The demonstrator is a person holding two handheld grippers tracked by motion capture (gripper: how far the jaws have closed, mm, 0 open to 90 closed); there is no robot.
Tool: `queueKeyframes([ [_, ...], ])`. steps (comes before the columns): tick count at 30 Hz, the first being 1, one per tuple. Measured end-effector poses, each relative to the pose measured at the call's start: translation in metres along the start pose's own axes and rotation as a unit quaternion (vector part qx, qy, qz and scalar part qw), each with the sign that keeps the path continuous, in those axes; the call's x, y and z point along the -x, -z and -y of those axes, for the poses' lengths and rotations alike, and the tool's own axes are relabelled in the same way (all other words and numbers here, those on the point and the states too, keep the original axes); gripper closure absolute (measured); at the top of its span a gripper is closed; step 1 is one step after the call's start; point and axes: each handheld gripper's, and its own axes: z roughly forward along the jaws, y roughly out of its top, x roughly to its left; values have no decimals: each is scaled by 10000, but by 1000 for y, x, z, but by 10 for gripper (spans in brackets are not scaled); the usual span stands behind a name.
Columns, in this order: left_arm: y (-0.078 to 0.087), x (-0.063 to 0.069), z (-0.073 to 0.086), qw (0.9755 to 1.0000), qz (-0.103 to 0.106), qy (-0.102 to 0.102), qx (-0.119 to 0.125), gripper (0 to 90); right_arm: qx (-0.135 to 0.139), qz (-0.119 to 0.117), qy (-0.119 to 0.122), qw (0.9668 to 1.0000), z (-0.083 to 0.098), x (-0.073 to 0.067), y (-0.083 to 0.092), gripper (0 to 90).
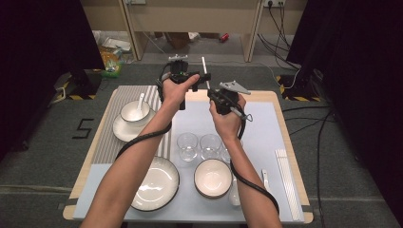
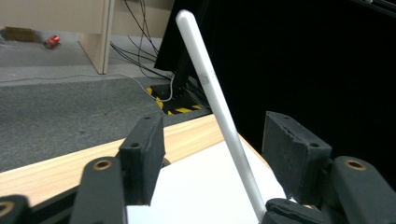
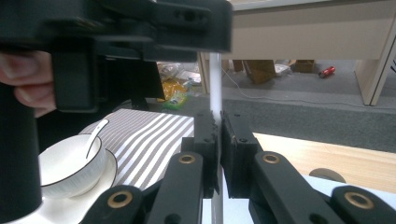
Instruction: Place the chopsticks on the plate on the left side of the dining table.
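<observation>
A white chopstick (image 1: 205,71) stands nearly upright above the table's far edge. My right gripper (image 1: 210,93) is shut on its lower part; in the right gripper view the chopstick (image 3: 215,79) rises from between the closed pads of that gripper (image 3: 218,126). My left gripper (image 1: 201,81) comes in from the left at the same height. In the left gripper view its jaws (image 2: 217,140) stand open on either side of the chopstick (image 2: 212,93), with a gap on both sides. The left gripper's black body (image 3: 140,23) crosses the top of the right gripper view.
On the pale blue mat (image 1: 266,128) stand three glasses (image 1: 187,145), a white bowl (image 1: 212,177), a large plate (image 1: 154,183) and a spoon (image 1: 234,194). More white chopsticks (image 1: 287,180) lie at the right edge. A bowl with a spoon (image 1: 135,113) sits on the striped mat (image 1: 107,137).
</observation>
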Motion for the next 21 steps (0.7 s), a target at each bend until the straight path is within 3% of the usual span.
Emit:
queueKeyframes([
  [6, -4, 1, 2, 9997, 120, 215, -16, 575, 10, -19, 45, 10000, 0, -2, 0, 856],
  [14, -1, 8, 0, 9992, 321, 220, 49, 808, -39, -47, 48, 10000, 1, -2, -1, 855],
  [18, 1, 16, 0, 9993, 381, -16, 51, 832, -114, -120, 22, 9999, 0, 1, 0, 847],
  [21, 3, 18, -1, 9992, 361, -135, 123, 833, -268, -195, 38, 9994, -2, 1, 5, 744],
])
